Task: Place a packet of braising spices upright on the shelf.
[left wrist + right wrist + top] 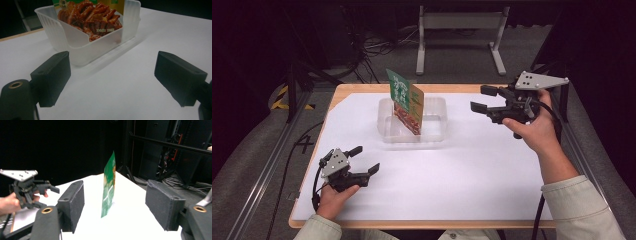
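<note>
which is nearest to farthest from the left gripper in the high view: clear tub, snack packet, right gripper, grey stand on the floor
Measured from the left gripper, low at the left:
1. Clear tub, mid-table, up and to the right of it.
2. Snack packet, standing upright in the tub; close to the tub's near wall, only slightly farther.
3. Right gripper, held above the table's right side.
4. Grey stand, on the floor beyond the table.

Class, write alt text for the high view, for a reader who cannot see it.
A green snack packet stands upright in a clear plastic tub on a white-covered table. The right hand-held gripper, jaws open, hangs beside the tub, pointing at it; the left hand-held gripper rests open near the table's front.
</note>
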Demonstrator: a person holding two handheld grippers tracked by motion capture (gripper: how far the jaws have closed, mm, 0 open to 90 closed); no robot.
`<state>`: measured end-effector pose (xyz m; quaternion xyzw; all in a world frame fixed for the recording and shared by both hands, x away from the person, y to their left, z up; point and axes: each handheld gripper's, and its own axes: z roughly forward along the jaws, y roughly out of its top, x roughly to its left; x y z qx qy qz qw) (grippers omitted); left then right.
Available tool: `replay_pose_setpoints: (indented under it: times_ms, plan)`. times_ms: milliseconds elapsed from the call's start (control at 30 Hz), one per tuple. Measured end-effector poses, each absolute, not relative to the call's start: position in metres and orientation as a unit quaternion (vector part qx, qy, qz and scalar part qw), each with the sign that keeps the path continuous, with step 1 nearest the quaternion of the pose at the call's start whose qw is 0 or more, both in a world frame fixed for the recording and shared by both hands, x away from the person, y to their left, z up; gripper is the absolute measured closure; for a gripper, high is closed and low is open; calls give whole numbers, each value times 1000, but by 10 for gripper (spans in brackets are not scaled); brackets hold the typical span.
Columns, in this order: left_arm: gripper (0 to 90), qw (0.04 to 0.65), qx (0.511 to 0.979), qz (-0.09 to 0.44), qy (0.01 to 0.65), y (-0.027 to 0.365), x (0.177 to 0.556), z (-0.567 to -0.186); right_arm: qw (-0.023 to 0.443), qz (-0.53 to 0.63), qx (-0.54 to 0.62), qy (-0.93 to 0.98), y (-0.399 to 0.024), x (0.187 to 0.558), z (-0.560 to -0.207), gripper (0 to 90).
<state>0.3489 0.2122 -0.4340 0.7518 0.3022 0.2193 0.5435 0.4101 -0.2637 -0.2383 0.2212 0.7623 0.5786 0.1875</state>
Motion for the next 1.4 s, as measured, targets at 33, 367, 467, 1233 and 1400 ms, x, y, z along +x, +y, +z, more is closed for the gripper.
replay_pose_setpoints:
  times_ms: [33, 367, 467, 1233, 1400]
  plan:
    - [143, 545, 751, 220, 302, 213, 348, -434, 187, 578, 223, 763, -265, 408, -240, 309]
    - [138, 550, 748, 216, 303, 219, 341, -432, 217, 572, 209, 763, -274, 391, -271, 236]
    - [135, 552, 747, 212, 304, 220, 339, -432, 224, 574, 201, 761, -275, 385, -280, 217]
    - [135, 572, 743, 193, 288, 231, 332, -426, 236, 558, 212, 767, -286, 357, -365, 166]
    - [135, 573, 742, 192, 290, 230, 332, -427, 228, 560, 218, 766, -286, 354, -381, 164]
